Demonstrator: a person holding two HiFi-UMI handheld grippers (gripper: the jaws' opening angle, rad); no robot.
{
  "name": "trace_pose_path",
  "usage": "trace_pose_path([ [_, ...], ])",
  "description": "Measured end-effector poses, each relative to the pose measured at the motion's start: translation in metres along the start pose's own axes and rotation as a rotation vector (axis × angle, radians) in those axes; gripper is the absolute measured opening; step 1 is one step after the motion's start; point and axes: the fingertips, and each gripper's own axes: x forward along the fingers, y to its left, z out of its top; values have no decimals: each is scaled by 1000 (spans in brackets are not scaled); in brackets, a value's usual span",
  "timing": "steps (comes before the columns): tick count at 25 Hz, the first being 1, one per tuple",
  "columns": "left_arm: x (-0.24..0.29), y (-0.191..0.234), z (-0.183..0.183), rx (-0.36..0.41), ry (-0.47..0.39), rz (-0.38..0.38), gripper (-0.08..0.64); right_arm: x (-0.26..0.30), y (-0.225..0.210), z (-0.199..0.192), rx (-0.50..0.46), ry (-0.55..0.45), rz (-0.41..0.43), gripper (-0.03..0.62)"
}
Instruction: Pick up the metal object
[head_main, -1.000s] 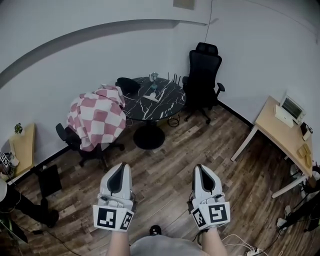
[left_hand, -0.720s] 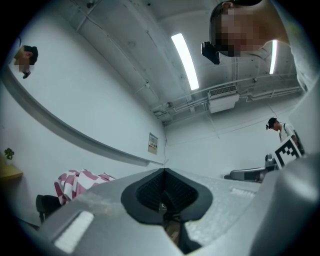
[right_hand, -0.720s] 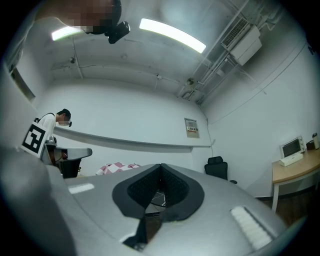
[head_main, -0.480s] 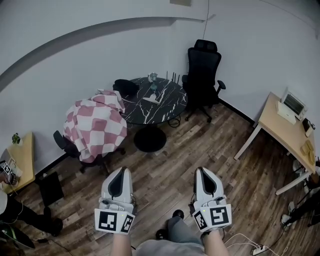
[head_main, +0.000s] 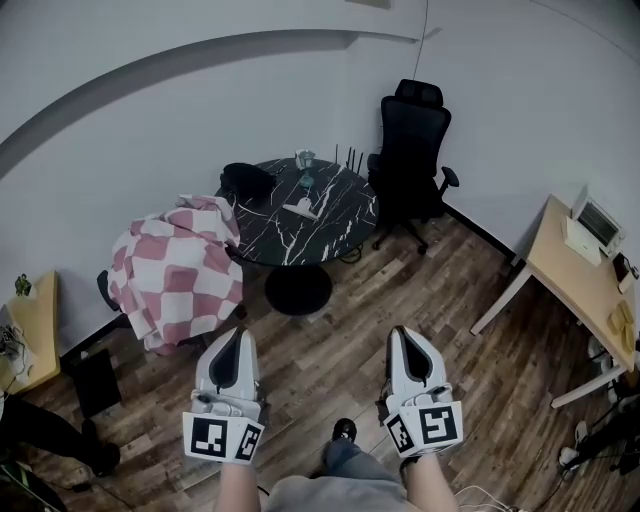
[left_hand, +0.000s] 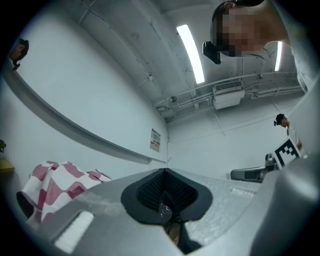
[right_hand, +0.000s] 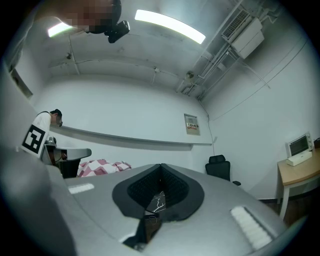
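A round black marble table (head_main: 330, 215) stands across the room by the far wall. On it lie a pale flat object (head_main: 300, 208), a small greyish item (head_main: 305, 158) near the back edge and a dark bag (head_main: 248, 180); which of them is metal I cannot tell from here. My left gripper (head_main: 231, 335) and right gripper (head_main: 405, 335) are held side by side low in the head view, well short of the table, both pointing at it. In the left gripper view the left gripper (left_hand: 164, 172) is shut on nothing. The right gripper (right_hand: 161, 167) is likewise shut and empty.
A chair draped with a pink-and-white checked cloth (head_main: 175, 275) stands left of the table. A black office chair (head_main: 412, 150) stands behind it to the right. A wooden desk (head_main: 580, 280) with a white device (head_main: 590, 222) lines the right wall. Wooden floor (head_main: 330, 370) lies between me and the table.
The view has moved toward the table, which now sits lower and nearer. The checked chair has slid left. A foot now shows between the grippers, which keep their pose.
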Motion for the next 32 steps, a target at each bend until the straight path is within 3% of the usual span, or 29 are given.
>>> trace_pose_path([
  [14, 153, 9, -14, 34, -67, 44, 0, 136, -91, 3, -21, -48, 62, 2],
  [23, 201, 6, -39, 31, -42, 65, 0, 179, -126, -17, 8, -28, 91, 2],
  [32, 261, 21, -61, 33, -22, 48, 0, 228, -157, -35, 25, -14, 61, 2],
])
